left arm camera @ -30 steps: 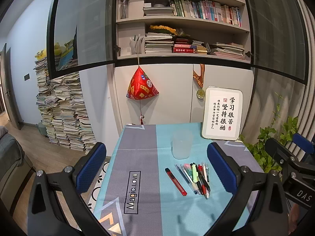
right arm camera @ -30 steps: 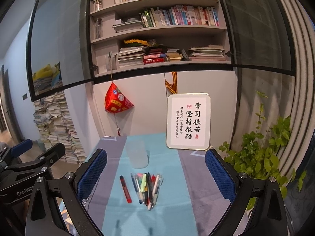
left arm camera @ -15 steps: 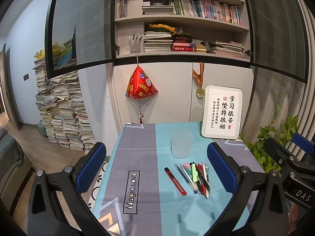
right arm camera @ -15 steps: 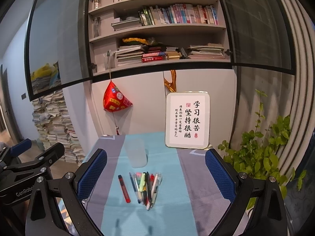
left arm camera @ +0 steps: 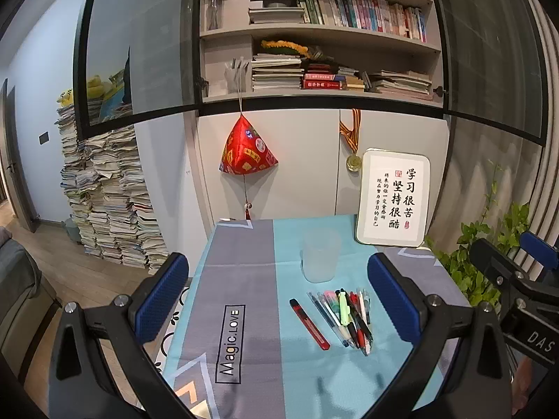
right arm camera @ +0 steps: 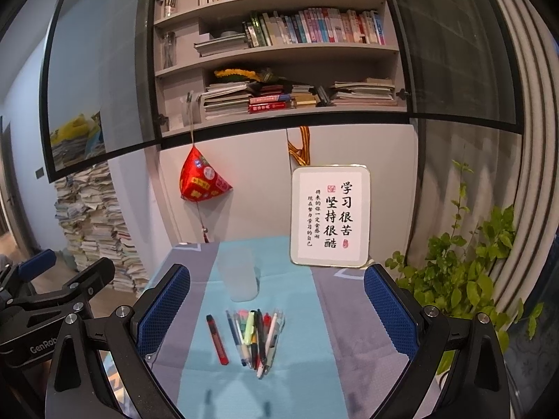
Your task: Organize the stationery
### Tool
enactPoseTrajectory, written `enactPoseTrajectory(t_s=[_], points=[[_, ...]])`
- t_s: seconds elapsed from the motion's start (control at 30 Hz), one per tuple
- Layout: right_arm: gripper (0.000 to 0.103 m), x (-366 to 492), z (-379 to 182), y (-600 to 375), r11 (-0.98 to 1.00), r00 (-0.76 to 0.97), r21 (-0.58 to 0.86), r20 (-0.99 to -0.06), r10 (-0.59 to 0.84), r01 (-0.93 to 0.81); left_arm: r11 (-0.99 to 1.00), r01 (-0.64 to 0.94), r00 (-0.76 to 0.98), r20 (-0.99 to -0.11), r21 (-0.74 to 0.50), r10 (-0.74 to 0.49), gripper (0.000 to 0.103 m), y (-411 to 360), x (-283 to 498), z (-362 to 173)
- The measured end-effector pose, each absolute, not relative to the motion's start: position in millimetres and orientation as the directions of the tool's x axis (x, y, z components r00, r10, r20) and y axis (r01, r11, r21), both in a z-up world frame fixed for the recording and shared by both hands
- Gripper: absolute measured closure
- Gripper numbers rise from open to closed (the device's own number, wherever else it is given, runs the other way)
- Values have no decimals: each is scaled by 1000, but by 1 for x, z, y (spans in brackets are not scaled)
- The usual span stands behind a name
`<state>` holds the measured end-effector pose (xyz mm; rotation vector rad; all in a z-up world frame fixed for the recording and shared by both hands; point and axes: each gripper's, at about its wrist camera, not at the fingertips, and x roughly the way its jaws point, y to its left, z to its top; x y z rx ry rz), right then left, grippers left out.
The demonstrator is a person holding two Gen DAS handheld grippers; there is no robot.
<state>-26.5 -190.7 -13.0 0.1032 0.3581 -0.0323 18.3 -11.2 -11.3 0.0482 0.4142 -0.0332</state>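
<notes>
Both cameras sit slightly lower and nearer than a second ago. In the left wrist view the frosted plastic cup (left arm camera: 320, 255) and the fan of pens (left arm camera: 347, 314) lie a little higher in frame. In the right wrist view the red utility knife (right arm camera: 217, 339) and the calligraphy sign (right arm camera: 330, 215) drift slightly leftward and down.

even, soft indoor light fills both views, bright enough to read the framed sign (right arm camera: 330, 217) sharply. straight lines of the bookshelf (left arm camera: 314, 31) and glass doors (right arm camera: 101, 80) bow strongly toward the dark rounded corners. the glass doors carry dull reflections, and small faint shadows fall on the tablecloth (left arm camera: 251, 279).
</notes>
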Motion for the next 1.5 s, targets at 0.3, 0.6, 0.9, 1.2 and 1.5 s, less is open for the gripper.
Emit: enactPoseTrajectory(t_s=[0.3,0.6,0.9,1.2,1.5], points=[[3,-2,-26,-194,994,913,86,-406,-21,62,998,42,891,-454,40,-20,1,-14,39,-26],[3,31,-44,-200,994,879,89,-477,-17,67,999,46,827,-561,6,-35,1,-10,78,-59],[48,98,-112,-223,984,721,153,-692,38,95,998,46,705,-709,37,-6,2,-17,131,-125],[52,134,-158,-232,972,612,208,-785,97,113,997,53,626,-780,60,13,7,-15,163,-164],[52,150,-173,-226,974,564,205,-818,116,97,995,69,575,-818,77,24,9,-23,180,-180]])
